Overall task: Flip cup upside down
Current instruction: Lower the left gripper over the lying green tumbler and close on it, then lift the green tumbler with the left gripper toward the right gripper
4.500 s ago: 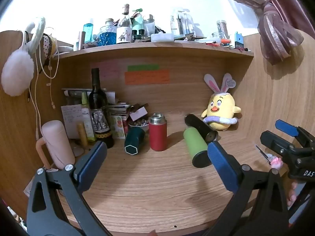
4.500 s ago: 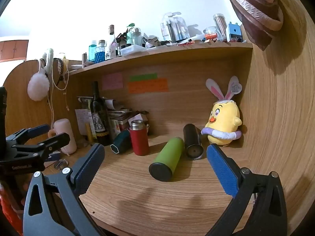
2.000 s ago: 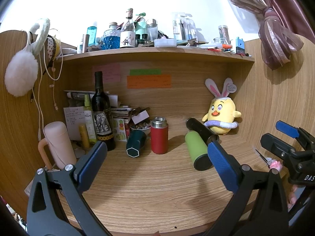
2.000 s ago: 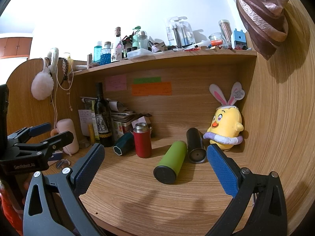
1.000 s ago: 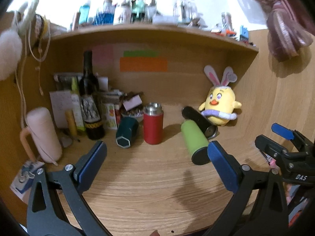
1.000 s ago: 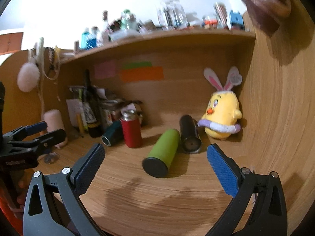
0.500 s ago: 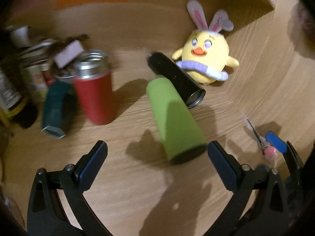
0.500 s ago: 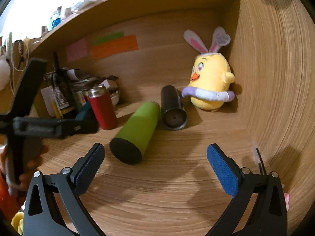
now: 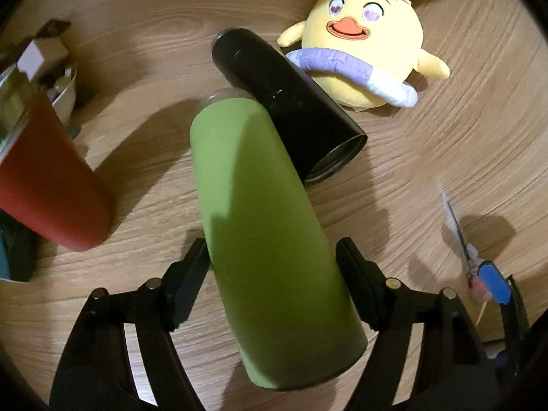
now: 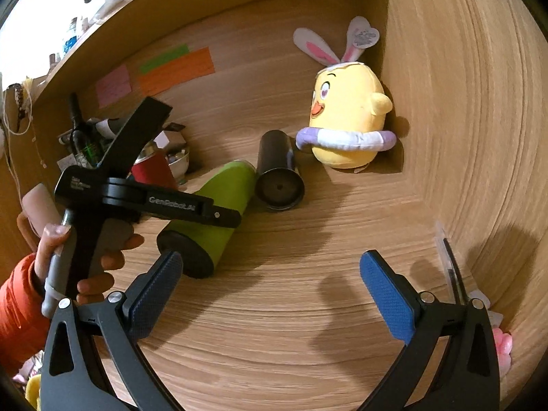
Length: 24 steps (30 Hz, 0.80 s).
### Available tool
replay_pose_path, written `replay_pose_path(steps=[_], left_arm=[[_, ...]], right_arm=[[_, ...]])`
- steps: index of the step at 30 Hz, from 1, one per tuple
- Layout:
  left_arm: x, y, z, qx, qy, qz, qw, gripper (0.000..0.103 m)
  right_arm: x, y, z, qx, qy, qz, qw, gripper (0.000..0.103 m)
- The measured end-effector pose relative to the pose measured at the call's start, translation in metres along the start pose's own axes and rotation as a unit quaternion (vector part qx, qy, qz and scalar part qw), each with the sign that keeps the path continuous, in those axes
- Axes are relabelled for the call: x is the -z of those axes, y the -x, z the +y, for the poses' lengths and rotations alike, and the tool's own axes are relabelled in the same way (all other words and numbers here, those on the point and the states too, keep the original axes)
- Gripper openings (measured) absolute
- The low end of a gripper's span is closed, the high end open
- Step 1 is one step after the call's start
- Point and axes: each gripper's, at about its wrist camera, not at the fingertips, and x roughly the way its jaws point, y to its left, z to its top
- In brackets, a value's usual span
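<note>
A green cup lies on its side on the wooden desk, its black base toward me; it also shows in the right wrist view. My left gripper straddles the green cup, one finger on each side, close to its wall; whether they press it I cannot tell. In the right wrist view the left gripper reaches over the cup. My right gripper is open and empty above bare desk, in front of the cup.
A black cup lies on its side against the green one. A red cup stands at the left. A yellow plush chick sits in the back right corner. A thin pen lies at the right wall.
My left gripper has moved forward and down over the green cup and its fingers have narrowed around it. My right gripper has dropped lower and tilted toward the desk.
</note>
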Motion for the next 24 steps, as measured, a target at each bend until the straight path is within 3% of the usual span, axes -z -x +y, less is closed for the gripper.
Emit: replay_pose_path(steps=[8, 18, 24], left_arm=[[0.021, 0.021, 0.011, -0.011, 0.001, -0.007, 0.9999, 0.066], [0.089, 0.065, 0.014, -0.049, -0.028, -0.017, 0.9983, 0.065], [0.129, 0.093, 0.022, -0.059, -0.007, -0.02, 0.998, 0.065]], right_arm=[[0.001, -0.001, 0.001, -0.01, -0.003, 0.002, 1.0, 0.103], [0.004, 0.009, 0.027, -0.027, 0.029, -0.006, 0.999, 0.103], [0.009, 0.017, 0.046, -0.041, 0.047, -0.008, 0.998, 0.103]])
